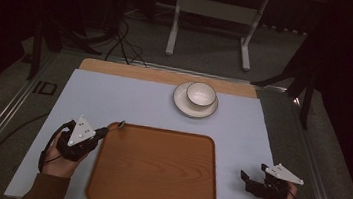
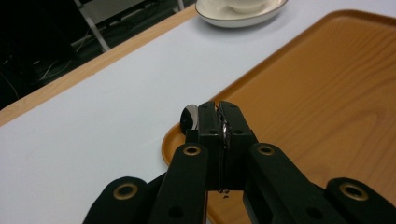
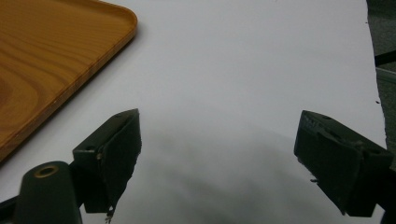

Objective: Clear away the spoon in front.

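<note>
Left gripper (image 2: 219, 122): jaws clamped on the spoon (image 2: 189, 116), at the tray's (image 1: 154, 187) ten-o'clock corner.
Right gripper (image 3: 219, 154): jaws wide apart, empty, at the tray's four o'clock.
Advice: probably lower the spoon level before releasing.

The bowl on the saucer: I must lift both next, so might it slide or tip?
Probably yes: the bowl sits loose on the glossy saucer, so it may slide if tilted. Both look ceramic, likely rigid and breakable. Its wide, low shape should resist tipping.
</note>
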Demonstrator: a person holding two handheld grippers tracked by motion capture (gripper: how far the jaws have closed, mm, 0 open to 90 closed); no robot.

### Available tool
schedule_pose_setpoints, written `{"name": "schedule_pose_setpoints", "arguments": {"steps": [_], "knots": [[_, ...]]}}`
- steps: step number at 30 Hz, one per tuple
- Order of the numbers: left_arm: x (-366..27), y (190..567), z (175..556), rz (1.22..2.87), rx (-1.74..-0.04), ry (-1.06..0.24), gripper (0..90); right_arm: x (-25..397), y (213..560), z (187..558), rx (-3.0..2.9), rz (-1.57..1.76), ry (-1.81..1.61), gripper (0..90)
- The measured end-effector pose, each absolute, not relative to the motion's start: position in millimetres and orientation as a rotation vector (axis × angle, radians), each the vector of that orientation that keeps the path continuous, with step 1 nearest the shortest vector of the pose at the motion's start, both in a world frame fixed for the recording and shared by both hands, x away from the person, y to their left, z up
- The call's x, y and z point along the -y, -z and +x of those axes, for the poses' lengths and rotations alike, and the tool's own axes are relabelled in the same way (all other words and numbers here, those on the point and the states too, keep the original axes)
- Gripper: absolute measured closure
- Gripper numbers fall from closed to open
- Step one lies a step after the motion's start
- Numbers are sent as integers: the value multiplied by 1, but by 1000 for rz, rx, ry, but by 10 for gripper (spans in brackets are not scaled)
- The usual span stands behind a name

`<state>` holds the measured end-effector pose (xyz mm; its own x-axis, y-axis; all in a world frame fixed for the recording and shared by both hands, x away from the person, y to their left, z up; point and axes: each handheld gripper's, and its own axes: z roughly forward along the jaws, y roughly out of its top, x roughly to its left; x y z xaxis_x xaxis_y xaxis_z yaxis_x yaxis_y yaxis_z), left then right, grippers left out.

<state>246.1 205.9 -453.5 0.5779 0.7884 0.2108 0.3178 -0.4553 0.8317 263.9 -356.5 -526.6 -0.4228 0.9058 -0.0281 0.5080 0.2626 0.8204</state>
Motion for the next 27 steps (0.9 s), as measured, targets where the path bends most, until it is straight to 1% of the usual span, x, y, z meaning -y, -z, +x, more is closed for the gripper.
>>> {"name": "schedule_pose_setpoints", "arguments": {"steps": [9, 15, 16, 17, 24, 27], "knots": [[-206, 463, 239, 2054, -885, -772, 878, 356, 527, 264, -2036, 1277, -1039, 147], [-202, 468, 230, 2074, -875, -772, 845, 356, 527, 264, -2036, 1276, -1038, 147], [-200, 471, 228, 2079, -881, -773, 823, 356, 527, 264, -2036, 1276, -1038, 147], [-200, 471, 228, 2079, -881, -773, 820, 356, 527, 264, -2036, 1275, -1038, 147], [-196, 480, 218, 2085, -881, -736, 791, 356, 527, 264, -2038, 1275, -1034, 148], [-190, 487, 214, 2117, -885, -712, 778, 356, 527, 264, -2038, 1274, -1035, 147]]}}
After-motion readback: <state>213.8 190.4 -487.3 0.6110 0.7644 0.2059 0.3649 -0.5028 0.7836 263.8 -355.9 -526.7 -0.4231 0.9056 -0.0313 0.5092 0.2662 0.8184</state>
